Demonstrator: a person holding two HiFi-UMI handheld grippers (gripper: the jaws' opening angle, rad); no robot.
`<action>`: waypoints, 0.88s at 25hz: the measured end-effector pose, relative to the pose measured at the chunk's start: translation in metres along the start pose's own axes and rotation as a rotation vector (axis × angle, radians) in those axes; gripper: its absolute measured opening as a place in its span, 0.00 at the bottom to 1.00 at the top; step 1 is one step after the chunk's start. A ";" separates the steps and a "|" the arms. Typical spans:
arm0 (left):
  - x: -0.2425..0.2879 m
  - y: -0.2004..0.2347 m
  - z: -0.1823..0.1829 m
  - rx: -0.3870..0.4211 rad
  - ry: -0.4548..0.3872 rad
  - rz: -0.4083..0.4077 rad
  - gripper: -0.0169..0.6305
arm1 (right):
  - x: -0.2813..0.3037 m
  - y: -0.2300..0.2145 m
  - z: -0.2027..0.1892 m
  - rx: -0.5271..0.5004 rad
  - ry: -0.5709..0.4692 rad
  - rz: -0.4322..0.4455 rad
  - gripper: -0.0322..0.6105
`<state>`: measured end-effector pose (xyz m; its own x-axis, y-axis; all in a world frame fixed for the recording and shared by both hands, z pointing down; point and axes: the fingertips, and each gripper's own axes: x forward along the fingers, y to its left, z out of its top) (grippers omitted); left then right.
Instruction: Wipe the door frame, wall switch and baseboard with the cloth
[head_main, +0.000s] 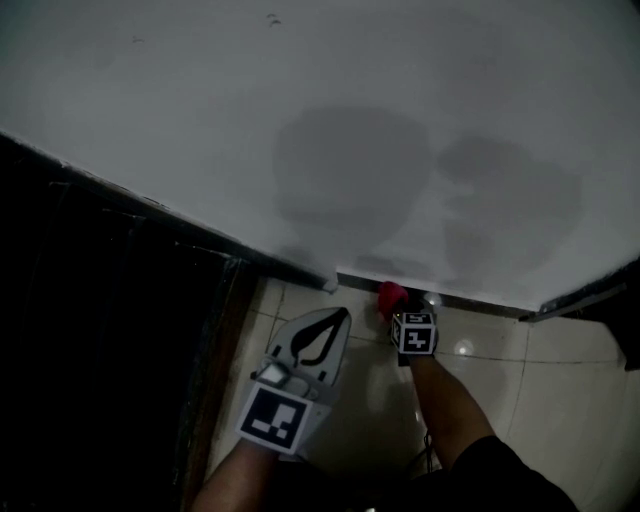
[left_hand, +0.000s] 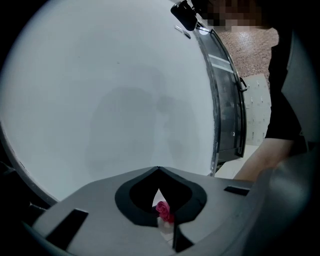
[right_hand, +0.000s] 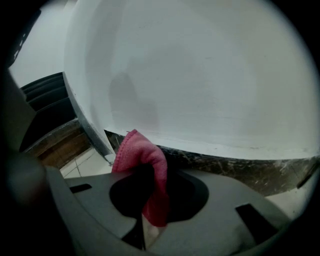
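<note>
Low down, the right gripper (head_main: 398, 308) pinches the pink cloth (right_hand: 145, 155) just beside the dark baseboard (right_hand: 225, 161); the left gripper (head_main: 340, 318) hangs pressed together, empty, above floor tiles (head_main: 560, 400).

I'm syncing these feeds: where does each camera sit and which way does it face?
Head view: on the person's head, looking steeply down at the wall and floor; both forearms, the left gripper and the right gripper show.
Left gripper view: on the left gripper, facing the wall; its shut jaws show.
Right gripper view: on the right gripper, facing the baseboard; its jaws clamp the cloth.
Shared: all three show the wall.
</note>
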<state>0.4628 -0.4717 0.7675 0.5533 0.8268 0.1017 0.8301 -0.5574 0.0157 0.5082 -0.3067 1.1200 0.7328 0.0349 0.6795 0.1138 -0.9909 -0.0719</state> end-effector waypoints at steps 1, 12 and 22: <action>0.001 -0.003 0.001 -0.004 0.003 -0.006 0.02 | -0.002 -0.006 -0.001 0.006 0.003 -0.006 0.14; 0.009 -0.018 0.002 -0.049 0.012 -0.028 0.02 | -0.036 -0.084 -0.019 0.062 0.003 -0.093 0.14; 0.033 -0.043 -0.004 0.036 0.023 -0.092 0.02 | -0.083 -0.195 -0.058 0.165 0.022 -0.277 0.14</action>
<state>0.4448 -0.4205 0.7737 0.4731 0.8722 0.1239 0.8795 -0.4758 -0.0093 0.3865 -0.1243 1.1201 0.6442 0.2952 0.7056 0.4154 -0.9097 0.0013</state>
